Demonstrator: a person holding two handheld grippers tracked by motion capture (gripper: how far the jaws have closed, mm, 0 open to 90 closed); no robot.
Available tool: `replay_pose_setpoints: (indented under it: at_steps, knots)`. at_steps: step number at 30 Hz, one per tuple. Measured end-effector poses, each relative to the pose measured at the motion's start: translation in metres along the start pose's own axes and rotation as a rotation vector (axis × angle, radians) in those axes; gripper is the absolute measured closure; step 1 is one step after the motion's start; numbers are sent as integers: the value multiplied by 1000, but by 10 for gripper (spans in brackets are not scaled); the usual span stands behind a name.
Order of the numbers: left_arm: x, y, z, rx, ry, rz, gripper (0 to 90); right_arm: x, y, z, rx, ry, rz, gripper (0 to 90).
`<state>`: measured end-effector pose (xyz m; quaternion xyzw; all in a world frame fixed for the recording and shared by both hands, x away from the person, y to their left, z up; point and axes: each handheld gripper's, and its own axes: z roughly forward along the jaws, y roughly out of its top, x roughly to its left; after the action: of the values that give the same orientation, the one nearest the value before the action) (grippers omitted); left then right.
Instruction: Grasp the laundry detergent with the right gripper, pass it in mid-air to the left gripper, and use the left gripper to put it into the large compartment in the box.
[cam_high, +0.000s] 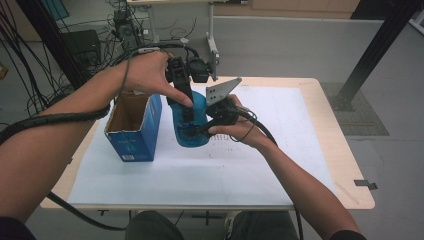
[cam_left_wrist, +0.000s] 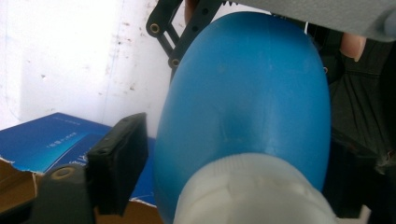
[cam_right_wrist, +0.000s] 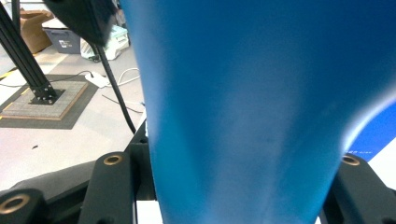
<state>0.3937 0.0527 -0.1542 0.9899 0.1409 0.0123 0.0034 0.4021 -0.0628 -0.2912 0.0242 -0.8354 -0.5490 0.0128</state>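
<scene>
From the high view, the blue bottle (cam_high: 192, 125) is standing mid-table on the white sheet (cam_high: 250, 165), just beside the open blue carton (cam_high: 134, 127), whose brown inside is looking empty. The right gripper (cam_high: 192, 131) is clamping the bottle's body from the side, while the left gripper (cam_high: 184, 102) is reaching down over its top. Open sheet is lying to the right and toward the near edge.

The left gripper view is looking down along the bottle (cam_left_wrist: 243, 107) and is adding its white cap (cam_left_wrist: 252, 191). One jaw is standing a little apart from the bottle's side, over the carton (cam_left_wrist: 46, 140); the other is hidden, so whether the pads are pressing cannot be told.

In the right gripper view the bottle (cam_right_wrist: 243, 107) is sitting squeezed between both jaws, with floor beyond.
</scene>
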Motion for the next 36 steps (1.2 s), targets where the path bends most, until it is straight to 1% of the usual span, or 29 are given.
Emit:
replay_pose_setpoints:
  at_steps: [2,7,9,14,16,19,29,36]
  knots:
    - [0,0,0,1,2,2,251,0,0,0,0,1,-1,435]
    - [0,-1,-1,-6,-18,6,318,0,0,0,-4,4,-2,435]
    - [0,0,-2,-6,-20,8,355,0,0,0,-5,4,0,435]
    - [-1,0,-1,1,-15,10,360,0,0,0,-4,4,-3,434]
    - [-1,0,0,10,-15,12,361,0,-1,1,-3,4,-4,433]
    - [-2,0,1,15,-11,17,363,0,-2,2,0,-1,-13,433]
    - [-2,1,1,9,-1,28,365,-1,-3,2,-3,-10,-17,430]
    - [-3,2,2,26,2,32,365,1,-3,3,-4,-11,-4,428]
